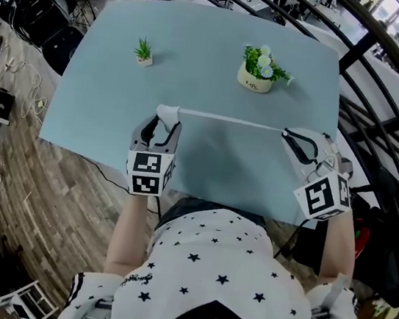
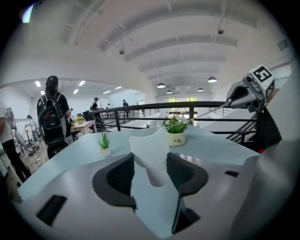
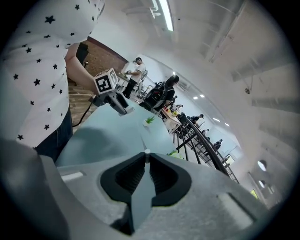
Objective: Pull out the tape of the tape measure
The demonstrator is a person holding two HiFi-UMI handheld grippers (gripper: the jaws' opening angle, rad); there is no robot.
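The white tape measure case (image 1: 168,112) is held above the blue-grey table (image 1: 105,96), and my left gripper (image 1: 166,123) is shut on it. In the left gripper view the case (image 2: 149,149) sits pinched between the dark pads (image 2: 123,174). A thin white tape (image 1: 231,120) runs level from the case to my right gripper (image 1: 290,136). That gripper is shut on the tape's end. In the right gripper view the jaws stand almost together around the small end hook (image 3: 147,152), and the left gripper (image 3: 114,99) shows across the table.
A white pot of flowers (image 1: 257,74) and a small potted plant (image 1: 144,52) stand on the far half of the table. Black railings (image 1: 365,46) run behind and to the right. People (image 2: 51,112) stand at desks in the room beyond.
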